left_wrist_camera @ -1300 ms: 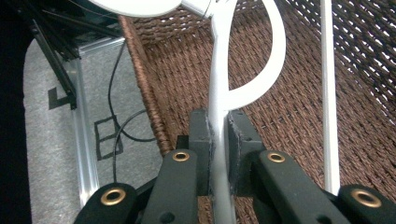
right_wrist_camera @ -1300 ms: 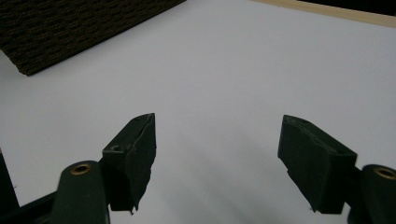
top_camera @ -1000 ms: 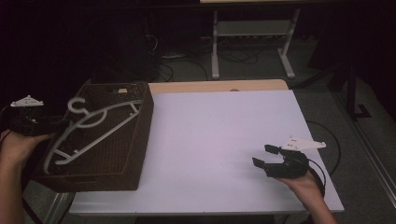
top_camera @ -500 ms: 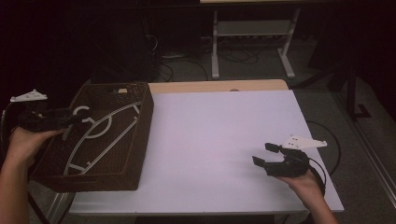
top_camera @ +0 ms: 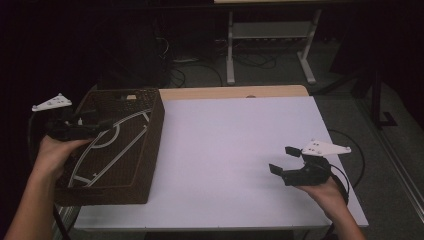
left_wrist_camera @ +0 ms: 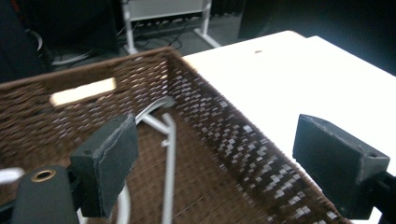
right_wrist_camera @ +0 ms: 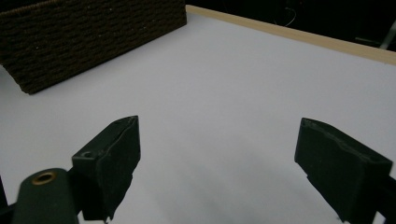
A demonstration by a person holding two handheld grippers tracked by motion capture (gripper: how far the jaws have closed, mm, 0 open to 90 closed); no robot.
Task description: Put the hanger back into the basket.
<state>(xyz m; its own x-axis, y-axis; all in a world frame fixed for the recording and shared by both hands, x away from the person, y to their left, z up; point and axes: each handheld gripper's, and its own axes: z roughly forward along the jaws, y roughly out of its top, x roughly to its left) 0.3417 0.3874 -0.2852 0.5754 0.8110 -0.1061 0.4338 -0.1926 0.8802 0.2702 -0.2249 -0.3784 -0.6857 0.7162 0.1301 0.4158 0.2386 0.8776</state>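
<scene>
A brown wicker basket (top_camera: 107, 194) stands on the left end of the white table (top_camera: 235, 135). A white clothes hanger (top_camera: 111, 149) lies flat inside it, and its bar (left_wrist_camera: 168, 154) runs along the basket floor in the left gripper view. My left gripper (top_camera: 102, 120) hovers over the basket's left side, open (left_wrist_camera: 233, 154), with nothing between its pads. My right gripper (top_camera: 283, 160) is held just above the table near the front right, open and empty (right_wrist_camera: 219, 158). From there the basket's outer wall (right_wrist_camera: 88, 37) lies far off.
A light wooden strip (top_camera: 235, 92) edges the table's far side. Behind it on the dark floor stand a metal frame's legs (top_camera: 230, 55) and some loose cables (top_camera: 185, 60). A pale label (left_wrist_camera: 83, 91) sits on the basket's inner wall.
The hanger, held up over the basket a second ago, has gone down and now lies inside it. My left gripper has moved right over the basket and let go. The right gripper has not moved.
</scene>
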